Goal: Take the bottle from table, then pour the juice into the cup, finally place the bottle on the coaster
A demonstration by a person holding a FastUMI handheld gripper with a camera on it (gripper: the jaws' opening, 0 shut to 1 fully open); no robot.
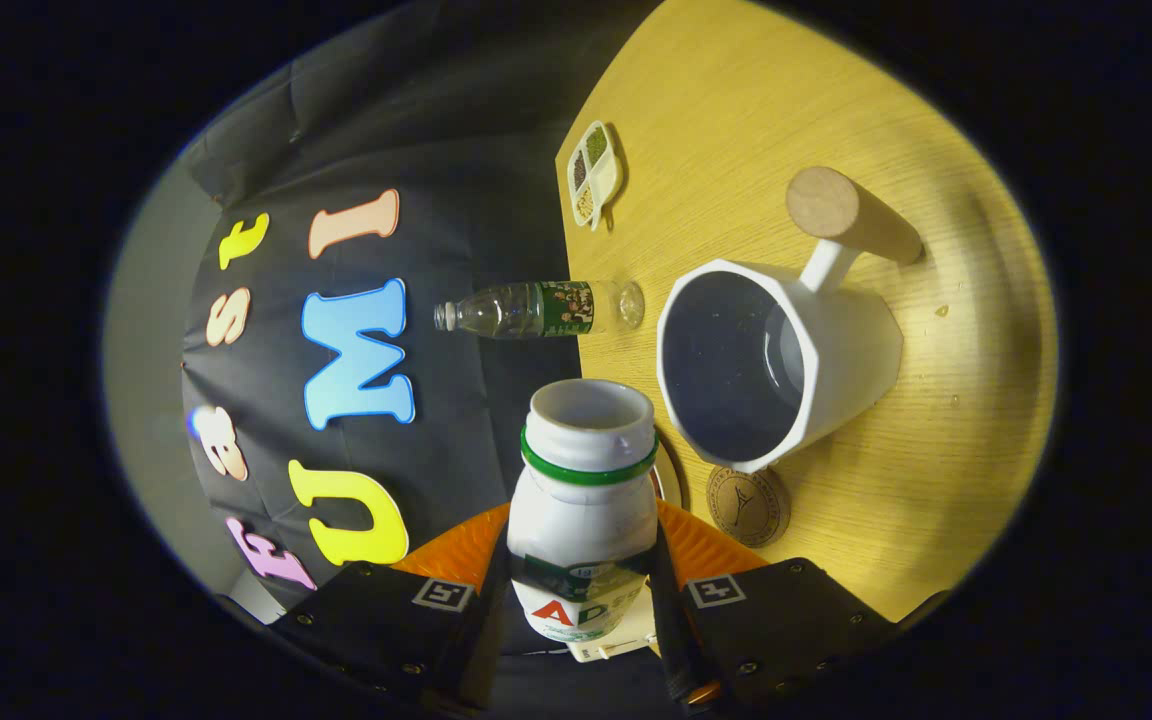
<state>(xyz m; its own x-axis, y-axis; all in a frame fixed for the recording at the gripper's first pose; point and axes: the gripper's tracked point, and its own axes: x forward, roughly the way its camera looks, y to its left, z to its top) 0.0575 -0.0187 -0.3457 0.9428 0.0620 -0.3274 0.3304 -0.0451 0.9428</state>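
Gripping white bottle point(584, 520) between both fingers of our gripper point(581, 590), jaws clamped on its sides, open mouth with green neck ring facing ahead. We see view rolled sideways. White cup point(841, 350) with wooden handle on wooden table point(786, 120), just beyond bottle mouth. Round coaster point(748, 506) beside cup. Clear water bottle point(536, 309) and small divided dish point(594, 172) farther off.

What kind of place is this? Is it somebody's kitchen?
Probably not a kitchen: it looks like a practice booth. A dark cloth wall hangs behind a wooden table. The gripper holds an open white bottle near a white cup and a round coaster.
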